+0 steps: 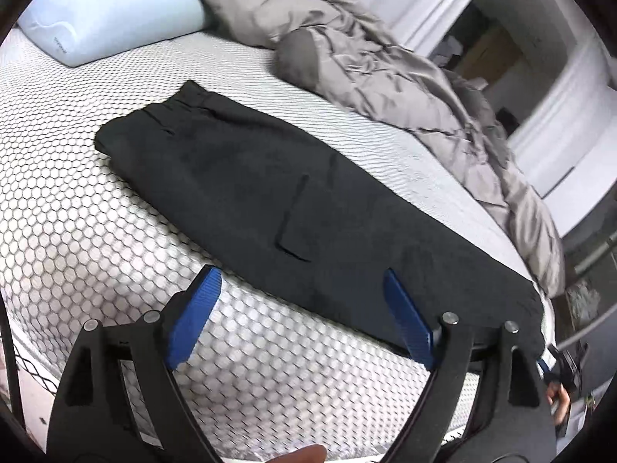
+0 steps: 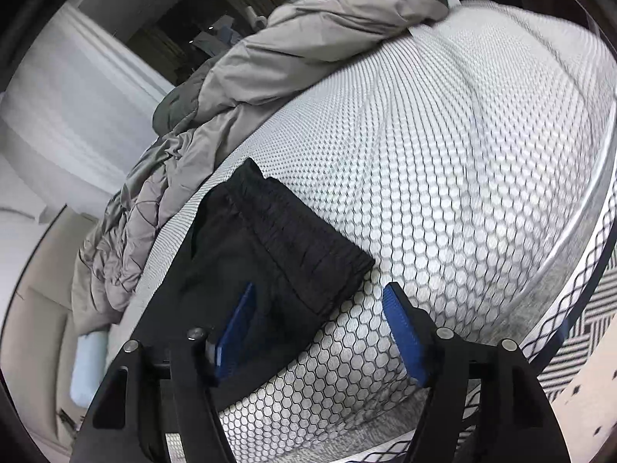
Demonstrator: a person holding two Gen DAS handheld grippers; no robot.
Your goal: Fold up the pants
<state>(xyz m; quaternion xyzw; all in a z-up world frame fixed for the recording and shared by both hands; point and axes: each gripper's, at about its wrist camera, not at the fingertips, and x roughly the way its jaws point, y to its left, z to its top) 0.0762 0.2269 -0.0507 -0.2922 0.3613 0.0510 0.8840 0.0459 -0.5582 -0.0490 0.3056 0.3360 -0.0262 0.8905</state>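
Both pairs of jaws stand apart with nothing held between them.

From the left wrist, the left gripper hangs over the near edge of the mattress, its blue pads spread wide. Between them shows only the honeycomb cover and the near edge of the pants; neither pad presses on the cloth. The pants are black and lie flat in a long, narrow strip that runs from upper left to lower right across the mattress. A pocket seam shows near the middle of the strip. A pale blue pillow lies at the far left, with a grey pillow beside it. A crumpled grey duvet runs down the far side of the bed, apart from the pants. At the lower right edge, part of the right gripper and a hand show, small and blurred. A fingertip shows at the bottom edge.

From the right wrist, the right gripper hovers above the end of the pants with the gathered waistband. Its left pad is seen over the black cloth and its right pad over the bare mattress; whether either touches cannot be told. The duvet is heaped at the upper left, and the blue pillow shows at the lower left.
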